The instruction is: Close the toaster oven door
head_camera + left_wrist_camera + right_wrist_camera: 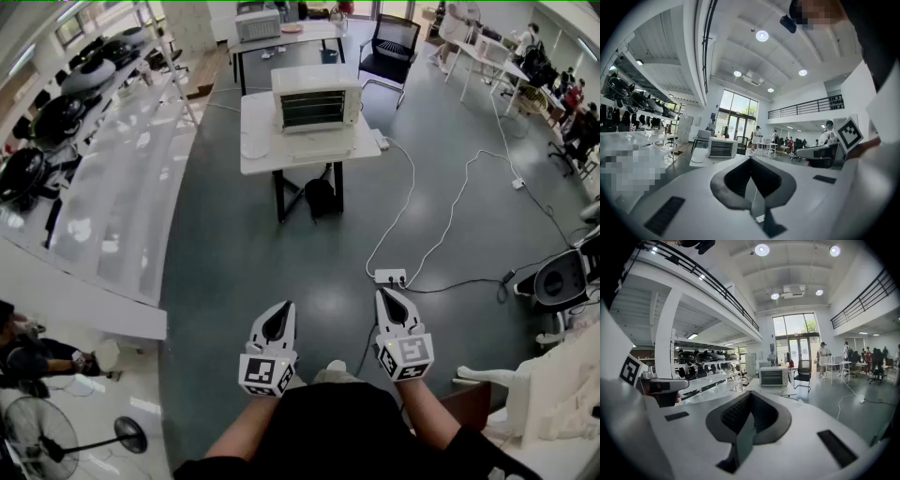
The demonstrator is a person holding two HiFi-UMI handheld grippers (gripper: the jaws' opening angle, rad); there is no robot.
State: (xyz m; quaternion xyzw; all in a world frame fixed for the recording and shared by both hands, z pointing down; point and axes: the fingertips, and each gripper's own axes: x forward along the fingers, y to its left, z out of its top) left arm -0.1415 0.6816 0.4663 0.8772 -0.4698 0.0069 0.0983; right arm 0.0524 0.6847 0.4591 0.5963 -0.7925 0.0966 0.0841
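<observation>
A white toaster oven (315, 97) stands on a small white table (262, 159) far ahead across the floor. Its door (321, 142) hangs open, folded down flat in front of it. The oven also shows small in the left gripper view (723, 147) and in the right gripper view (773, 376). My left gripper (285, 305) and right gripper (382, 293) are held low near my body, far from the table. Both point toward the oven. The left gripper's jaws (750, 158) meet with nothing between them, and the right gripper's jaws (749, 393) do the same.
A power strip (390, 277) and long white cables (450, 216) lie on the grey floor to the right of my path. Long shelves (112, 187) with dark gear line the left. A white plate (254, 147) lies on the table. A black chair (389, 47) stands behind it.
</observation>
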